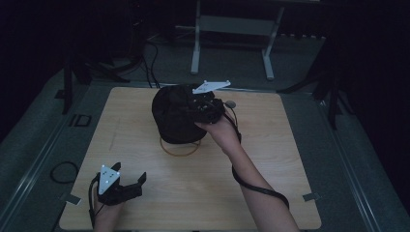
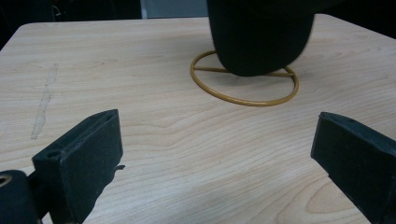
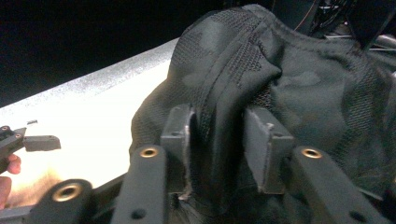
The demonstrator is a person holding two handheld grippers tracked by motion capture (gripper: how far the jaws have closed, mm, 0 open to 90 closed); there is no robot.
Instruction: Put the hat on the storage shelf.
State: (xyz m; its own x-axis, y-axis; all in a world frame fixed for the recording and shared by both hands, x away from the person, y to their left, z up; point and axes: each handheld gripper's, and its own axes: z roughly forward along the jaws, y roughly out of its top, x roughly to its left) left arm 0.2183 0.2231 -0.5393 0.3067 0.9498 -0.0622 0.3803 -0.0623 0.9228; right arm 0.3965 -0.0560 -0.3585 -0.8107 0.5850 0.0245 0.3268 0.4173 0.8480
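Now I have the right gripper (image 3: 217, 135) on the black mesh bag (image 1: 179, 113) at the table's (image 1: 241, 164) twelve o'clock (atop a gold wire ring (image 2: 245, 86)) — jaws part-open around a fold. My left gripper (image 1: 129, 182) rests at seven o'clock — jaws wide, empty.

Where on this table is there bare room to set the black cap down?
The light wooden table is bare along its right side, past the forearm, and along the left edge above the left tool. The front middle between the hands is free too. It is crowded at centre back: the black mesh cap, its gold wire stand and the right tool.
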